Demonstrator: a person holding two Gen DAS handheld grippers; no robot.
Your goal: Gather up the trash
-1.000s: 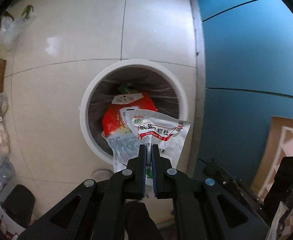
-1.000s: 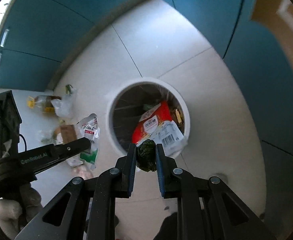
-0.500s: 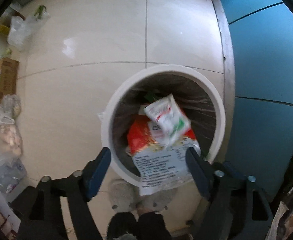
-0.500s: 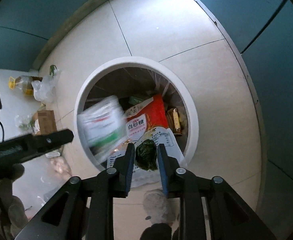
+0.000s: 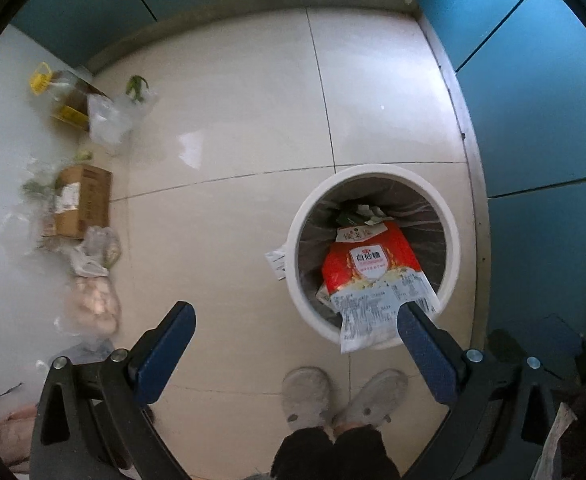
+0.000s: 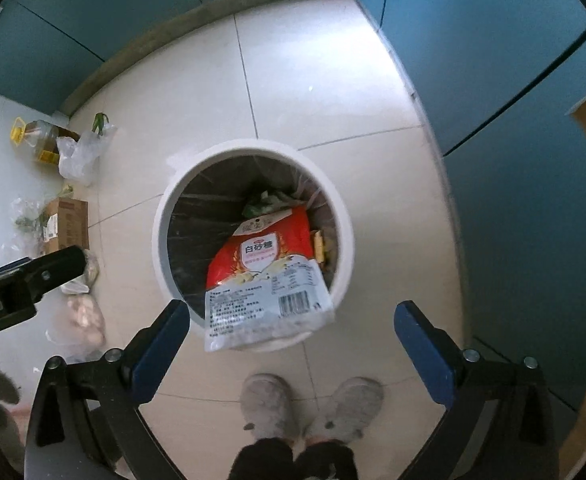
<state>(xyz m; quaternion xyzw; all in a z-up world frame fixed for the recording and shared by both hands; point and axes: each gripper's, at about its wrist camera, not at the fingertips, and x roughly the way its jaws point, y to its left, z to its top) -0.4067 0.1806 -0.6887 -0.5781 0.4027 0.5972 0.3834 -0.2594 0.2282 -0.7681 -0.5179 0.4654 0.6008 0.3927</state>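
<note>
The left hand-held gripper [image 5: 295, 334] points down at the tiled floor [image 5: 233, 152], its blue-padded jaws spread wide with nothing between them; they have just been opening. The right hand-held gripper [image 6: 293, 334] is likewise spread wide and empty, its jaws also just opened.

Below them stands a round white bin [image 5: 455, 248] with a clear liner, close to the blue cabinets [image 5: 533, 120]. Inside it lies a red sugar bag [image 5: 367, 260], whose white printed end hangs over the near rim. Darker scraps and green bits sit deeper in the bin behind the bag. A small white slip [image 5: 275, 263] sticks out at the bin's left outer edge.

Well apart to the left, along the floor's edge, lie more things: an oil bottle [image 5: 59, 96] with a yellow handle, a clear plastic bag [image 5: 107, 120], a cardboard box [image 5: 81, 200], and a bag of pale pinkish lumps [image 5: 93, 300].

A person's grey slippers [image 5: 341, 398] stand just in front of the bin, between the gripper's jaws in both views.
</note>
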